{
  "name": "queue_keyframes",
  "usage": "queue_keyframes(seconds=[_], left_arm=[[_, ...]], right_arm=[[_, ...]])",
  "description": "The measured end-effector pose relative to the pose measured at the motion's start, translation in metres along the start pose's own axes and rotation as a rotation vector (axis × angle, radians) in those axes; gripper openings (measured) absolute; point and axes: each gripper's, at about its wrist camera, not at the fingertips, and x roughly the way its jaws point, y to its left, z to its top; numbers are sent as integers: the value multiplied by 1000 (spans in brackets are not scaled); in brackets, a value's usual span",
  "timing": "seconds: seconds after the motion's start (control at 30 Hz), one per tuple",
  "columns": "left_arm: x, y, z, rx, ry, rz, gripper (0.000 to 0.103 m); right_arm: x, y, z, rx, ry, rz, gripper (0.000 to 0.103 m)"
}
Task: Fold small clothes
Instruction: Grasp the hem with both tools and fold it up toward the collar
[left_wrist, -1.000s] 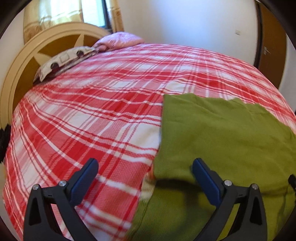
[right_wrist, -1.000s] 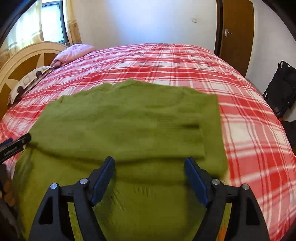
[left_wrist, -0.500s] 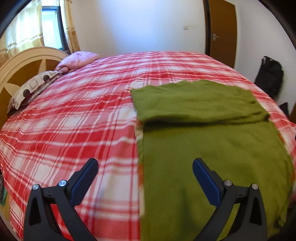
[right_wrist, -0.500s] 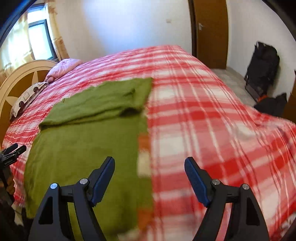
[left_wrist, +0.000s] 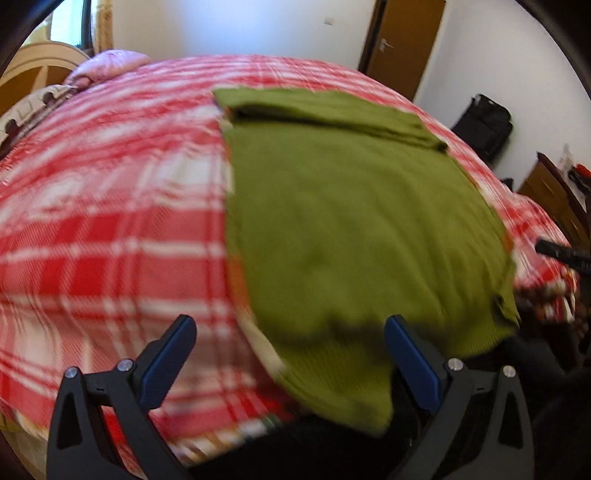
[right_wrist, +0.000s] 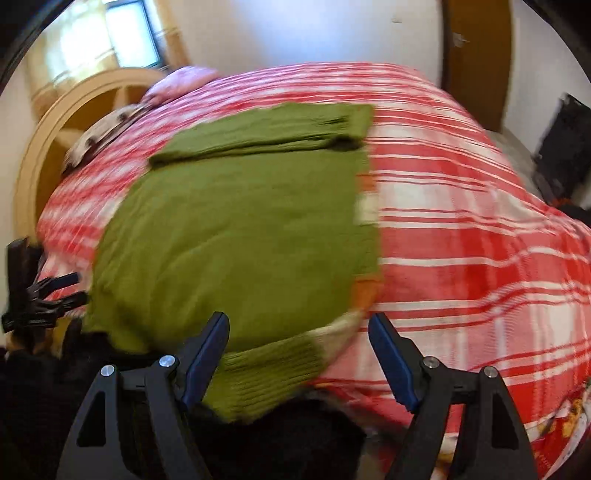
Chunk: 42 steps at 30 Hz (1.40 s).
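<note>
Green sweater (left_wrist: 351, 206) flat on plaid bedspread (left_wrist: 110, 206), far end folded

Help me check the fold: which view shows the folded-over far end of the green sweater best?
The right wrist view: the folded flap sits fairly sharp, its layered edge and corner visible. The left wrist view shows the same flap blurrier and more edge-on.

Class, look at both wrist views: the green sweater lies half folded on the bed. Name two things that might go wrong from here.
1. The green sweater's ribbed hem hangs over the bed edge, so it may slide off.
2. Both the left gripper and right gripper are open and gripping nothing; the views are motion-blurred, so a hasty grab might miss the hem or pinch the plaid bedspread.
</note>
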Motion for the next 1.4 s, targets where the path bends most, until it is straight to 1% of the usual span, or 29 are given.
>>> queue_keyframes(seconds=[0.07, 0.13, 0.2, 0.23, 0.27, 0.3, 0.37, 0.4, 0.47, 0.53, 0.57, 0.6, 0.63, 0.67, 0.7, 0.73, 0.77, 0.8, 0.83, 0.87, 0.9, 0.93, 0.97, 1.0, 1.1, 1.17, 1.3, 1.37, 1.4], left_arm=[[6, -6, -8, -12, 19, -19, 103], [16, -7, -11, -47, 51, -42, 103], [23, -6, -9, -77, 71, -64, 100], [24, -5, -9, -87, 74, -75, 98], [25, -6, -10, -90, 77, -82, 92], [26, -6, -9, -90, 81, -89, 88], [28, -6, -13, -91, 90, -101, 86], [31, -7, -14, -94, 98, -114, 83], [34, -10, -17, -91, 116, -135, 76], [40, -15, -19, -77, 142, -149, 69], [41, -17, -20, -72, 148, -153, 63], [43, -19, -21, -66, 155, -158, 59], [43, -20, -21, -64, 157, -162, 57], [43, -20, -21, -64, 159, -165, 51], [42, -19, -22, -64, 160, -171, 42], [43, -20, -23, -65, 164, -175, 39], [43, -20, -23, -63, 170, -178, 31], [44, -20, -24, -60, 178, -180, 24], [44, -22, -24, -54, 182, -180, 20], [43, -22, -25, -49, 182, -182, 14], [42, -24, -24, -47, 175, -186, 10], [39, -24, -24, -46, 166, -190, 9], [37, -24, -22, -44, 159, -191, 8], [34, -25, -21, -39, 148, -195, 7], [16, -25, -10, -34, 88, -231, 7], [5, -19, 0, -50, 54, -250, 7], [-10, -3, 34, -121, -3, -309, 7], [-12, 3, 59, -147, -30, -311, 7], [-13, 7, 67, -157, -34, -310, 7]], right_arm=[[8, 18, -4, -25, 28, 21, 78], [18, 34, -11, -73, 60, 25, 78], [26, 51, -22, -142, 82, -14, 78], [29, 58, -27, -162, 90, -43, 78], [33, 61, -30, -169, 100, -67, 78], [36, 64, -34, -167, 114, -78, 78], [43, 67, -39, -178, 141, -97, 78], [47, 69, -42, -198, 150, -136, 78], [51, 65, -46, -226, 158, -204, 78], [55, 54, -49, -202, 188, -234, 78], [57, 47, -49, -168, 205, -230, 66], [61, 35, -51, -113, 241, -221, 45], [63, 28, -51, -79, 268, -211, 39], [65, 17, -53, -24, 292, -170, 29], [65, 10, -55, 19, 299, -131, 23], [65, 5, -55, 53, 305, -102, 22], [64, 0, -55, 73, 307, -77, 18], [62, -3, -54, 93, 308, -48, 10], [59, -7, -53, 113, 306, -17, 7], [55, -11, -51, 145, 299, 24, 6], [47, -18, -48, 196, 277, 91, 6], [42, -22, -46, 224, 260, 132, 6], [32, -28, -41, 268, 225, 195, 6], [24, -33, -35, 299, 192, 238, 6], [2, -46, -17, 354, 103, 336, 6], [-8, -55, -5, 384, 58, 385, 6], [-13, -66, 30, 417, -22, 423, 6], [-6, -72, 51, 439, -52, 415, 6], [0, -76, 59, 457, -64, 412, 6]])
